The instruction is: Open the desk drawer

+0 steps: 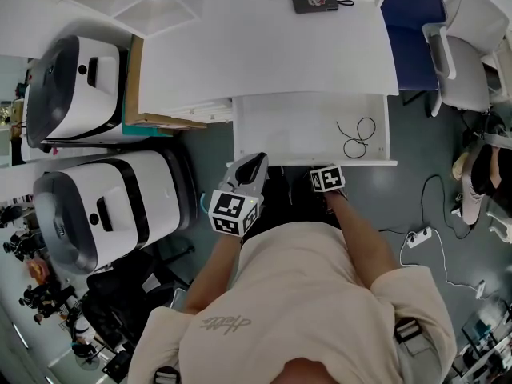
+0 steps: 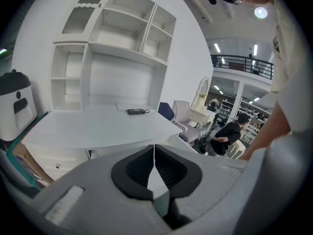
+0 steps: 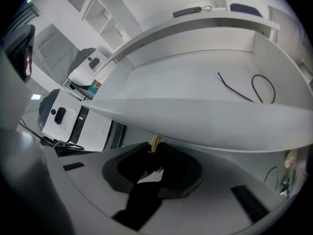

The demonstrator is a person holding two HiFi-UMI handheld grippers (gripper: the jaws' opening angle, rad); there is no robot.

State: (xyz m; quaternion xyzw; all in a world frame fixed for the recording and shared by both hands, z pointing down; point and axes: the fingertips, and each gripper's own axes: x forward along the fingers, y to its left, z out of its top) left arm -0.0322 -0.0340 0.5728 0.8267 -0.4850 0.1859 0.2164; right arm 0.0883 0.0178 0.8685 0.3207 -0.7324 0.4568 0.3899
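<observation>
The white desk (image 1: pixel 264 54) has its drawer (image 1: pixel 296 126) pulled out toward me, a thin black cable (image 1: pixel 358 137) lying on its floor. In the right gripper view the drawer's front edge (image 3: pixel 195 119) runs just above my right gripper (image 3: pixel 154 148), whose jaws are shut on a small tan handle (image 3: pixel 155 141) under that edge. The head view shows only its marker cube (image 1: pixel 328 178) below the drawer front. My left gripper (image 1: pixel 256 162) hangs beside the drawer's left corner. Its jaws are shut with nothing between them (image 2: pixel 154 153).
A black device (image 1: pixel 316 3) lies at the back of the desk top. Two white machines (image 1: pixel 80 86) (image 1: pixel 104 206) stand to the left. A blue chair (image 1: pixel 412 6) and a grey chair (image 1: pixel 468 46) are at the right, with a power strip (image 1: pixel 418 236) on the floor.
</observation>
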